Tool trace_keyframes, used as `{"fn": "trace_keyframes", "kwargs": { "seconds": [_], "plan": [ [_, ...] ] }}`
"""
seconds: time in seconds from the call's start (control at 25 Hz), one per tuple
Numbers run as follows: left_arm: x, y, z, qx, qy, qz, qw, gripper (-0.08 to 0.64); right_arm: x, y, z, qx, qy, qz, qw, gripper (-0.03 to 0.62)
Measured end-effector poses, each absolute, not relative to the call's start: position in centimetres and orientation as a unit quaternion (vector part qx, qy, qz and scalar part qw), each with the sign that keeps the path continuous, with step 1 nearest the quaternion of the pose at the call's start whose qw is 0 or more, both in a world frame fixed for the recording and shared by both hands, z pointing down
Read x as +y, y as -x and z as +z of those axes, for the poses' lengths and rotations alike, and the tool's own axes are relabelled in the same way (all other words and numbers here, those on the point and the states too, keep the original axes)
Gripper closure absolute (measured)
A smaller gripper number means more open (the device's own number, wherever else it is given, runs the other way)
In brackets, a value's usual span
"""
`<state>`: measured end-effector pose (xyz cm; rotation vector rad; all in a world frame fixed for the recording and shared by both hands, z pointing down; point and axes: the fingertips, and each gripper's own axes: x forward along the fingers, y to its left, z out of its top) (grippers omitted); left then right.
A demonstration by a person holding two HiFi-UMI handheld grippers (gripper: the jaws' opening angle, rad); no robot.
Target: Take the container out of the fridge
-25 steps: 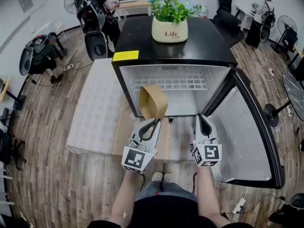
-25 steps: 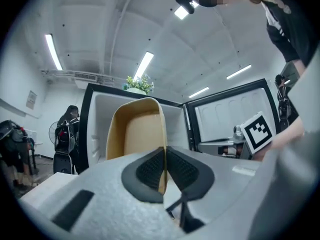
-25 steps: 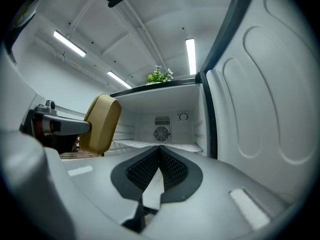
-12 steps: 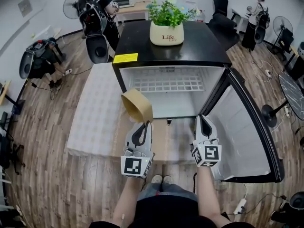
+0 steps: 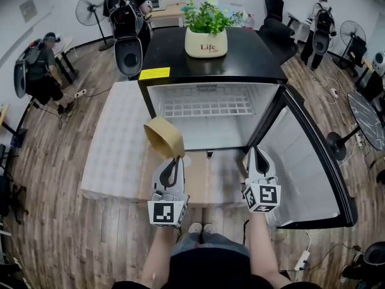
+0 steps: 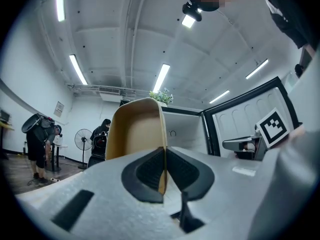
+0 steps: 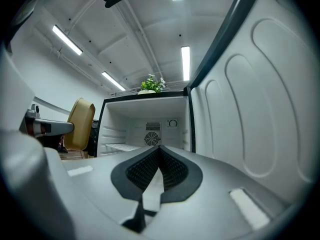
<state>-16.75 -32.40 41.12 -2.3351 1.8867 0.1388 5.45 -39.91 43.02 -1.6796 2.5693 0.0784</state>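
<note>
The tan paper container (image 5: 163, 136) hangs in front of the open fridge (image 5: 210, 110), outside its left front corner. My left gripper (image 5: 175, 159) is shut on the container's wall; the left gripper view shows the rim (image 6: 161, 149) pinched between the pads, the container (image 6: 135, 129) standing on edge above them. My right gripper (image 5: 257, 152) is shut with nothing in it and points at the fridge's opening by the open door (image 5: 301, 173). From the right gripper view the fridge interior (image 7: 145, 129) with its wire shelf looks bare, and the container (image 7: 80, 124) shows at the left.
A potted plant (image 5: 207, 26) stands on the black fridge top. A white table or mat (image 5: 117, 143) lies to the fridge's left. People with backpacks (image 5: 126, 17) stand behind it; fans, chairs and cables sit around on the wooden floor.
The left gripper has carried the container out of the fridge's mouth, toward the left and back toward me. The right gripper has barely shifted.
</note>
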Motion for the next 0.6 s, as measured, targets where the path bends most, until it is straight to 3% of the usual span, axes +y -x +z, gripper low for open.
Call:
{"fn": "trace_keyframes", "kwargs": {
  "seconds": [0.6],
  "plan": [
    [-32.23,16.83,41.11,0.628,0.774,0.039,0.070,0.541,-39.98,-5.82,43.34,0.833,0.552,0.014,0.035,0.584]
  ]
}}
